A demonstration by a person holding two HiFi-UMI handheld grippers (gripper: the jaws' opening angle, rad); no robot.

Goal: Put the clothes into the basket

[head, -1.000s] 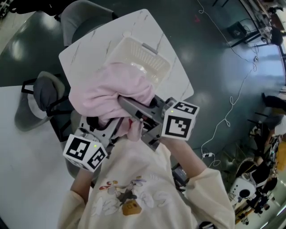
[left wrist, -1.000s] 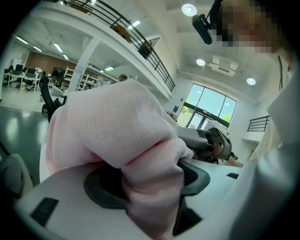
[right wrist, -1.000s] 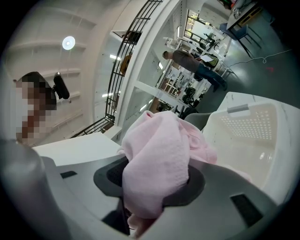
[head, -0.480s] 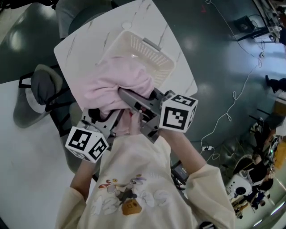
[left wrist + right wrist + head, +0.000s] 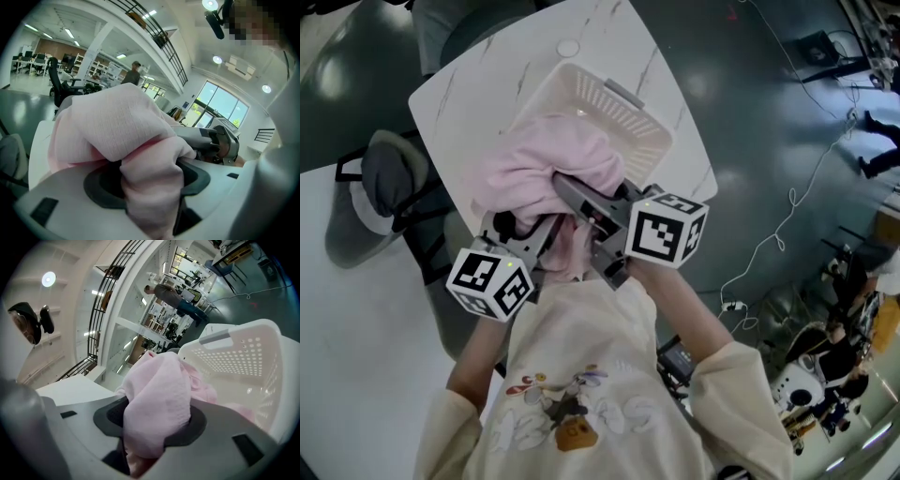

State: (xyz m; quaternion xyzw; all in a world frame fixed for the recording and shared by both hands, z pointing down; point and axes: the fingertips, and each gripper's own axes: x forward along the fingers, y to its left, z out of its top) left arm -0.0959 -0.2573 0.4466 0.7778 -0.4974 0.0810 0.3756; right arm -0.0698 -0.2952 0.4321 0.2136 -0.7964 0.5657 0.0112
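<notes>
A pink garment (image 5: pixel 546 173) hangs bunched between both grippers, draped over the near rim of the white perforated basket (image 5: pixel 623 117) on the small marble-topped table (image 5: pixel 478 80). My left gripper (image 5: pixel 523 228) is shut on a fold of the pink garment (image 5: pixel 140 159), which fills the space between its jaws. My right gripper (image 5: pixel 567 192) is shut on another fold of the pink garment (image 5: pixel 157 404). In the right gripper view the basket (image 5: pixel 243 362) lies just ahead, with pink cloth lying against its near inner side.
A grey chair (image 5: pixel 380 192) stands left of the table and another chair (image 5: pixel 464 19) behind it. A larger white tabletop (image 5: pixel 356 375) lies at lower left. Cables (image 5: pixel 778 234) trail on the dark floor to the right. A person (image 5: pixel 132 75) stands far off.
Both grippers have sunk with the pink garment toward the basket. The bundle now lies lower over the basket's near rim, and the left gripper has drawn closer to the right one.
</notes>
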